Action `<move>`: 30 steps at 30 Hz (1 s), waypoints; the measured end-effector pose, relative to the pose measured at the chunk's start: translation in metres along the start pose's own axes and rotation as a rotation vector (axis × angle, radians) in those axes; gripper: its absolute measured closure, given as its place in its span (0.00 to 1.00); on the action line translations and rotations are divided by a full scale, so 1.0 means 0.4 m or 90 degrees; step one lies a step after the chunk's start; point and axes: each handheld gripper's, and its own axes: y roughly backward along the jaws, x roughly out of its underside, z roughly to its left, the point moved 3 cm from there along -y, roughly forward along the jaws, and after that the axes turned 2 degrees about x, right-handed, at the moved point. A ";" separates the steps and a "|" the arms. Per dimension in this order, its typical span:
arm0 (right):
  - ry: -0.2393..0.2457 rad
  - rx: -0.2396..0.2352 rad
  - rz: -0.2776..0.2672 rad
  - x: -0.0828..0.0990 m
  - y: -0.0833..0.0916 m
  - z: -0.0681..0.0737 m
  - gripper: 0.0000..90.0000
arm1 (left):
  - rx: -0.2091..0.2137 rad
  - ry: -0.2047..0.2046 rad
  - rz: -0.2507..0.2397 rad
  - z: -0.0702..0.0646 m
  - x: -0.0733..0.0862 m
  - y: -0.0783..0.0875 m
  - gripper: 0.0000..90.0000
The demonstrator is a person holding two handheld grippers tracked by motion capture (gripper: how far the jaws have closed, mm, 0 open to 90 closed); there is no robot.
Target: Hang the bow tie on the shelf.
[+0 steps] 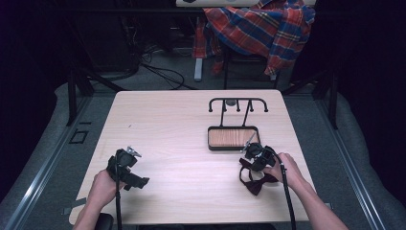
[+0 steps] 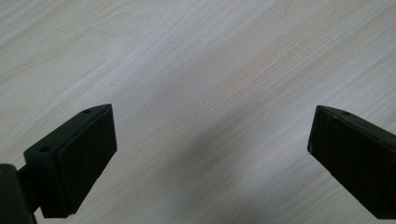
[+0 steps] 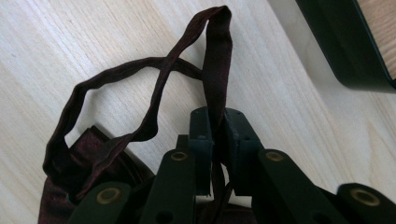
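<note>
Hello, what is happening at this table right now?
A person sits at a wooden table with a gripper in each hand. The right gripper is shut on the strap of a dark red bow tie, which lies on the table just in front of a black stand with a wooden tray base and a rack of hooks on top. The left gripper is open over bare table and holds nothing. Nothing hangs on the stand yet.

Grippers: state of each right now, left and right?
Left gripper: open, nothing between its fingers, bare table below.
Right gripper: closed on the strap of the dark red bow tie.
</note>
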 end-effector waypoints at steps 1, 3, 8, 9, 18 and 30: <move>0.002 0.009 0.007 0.001 0.001 -0.003 0.94 | 0.000 0.001 -0.001 0.000 0.000 0.000 0.01; -0.003 0.009 0.008 0.003 0.001 -0.004 0.97 | -0.001 0.001 -0.001 0.000 0.001 0.001 0.01; -0.007 0.013 0.008 0.007 0.007 -0.003 0.99 | 0.000 0.000 -0.001 -0.002 0.000 0.000 0.02; -0.006 0.016 0.010 0.007 0.010 -0.002 0.99 | -0.001 0.000 -0.001 -0.002 0.000 0.000 0.02; -0.035 0.018 -0.023 0.016 0.043 -0.003 0.99 | -0.001 0.001 -0.004 -0.004 0.000 0.001 0.02; -0.071 0.034 -0.069 0.029 0.103 0.005 0.99 | -0.001 -0.006 -0.001 -0.009 -0.004 -0.001 0.02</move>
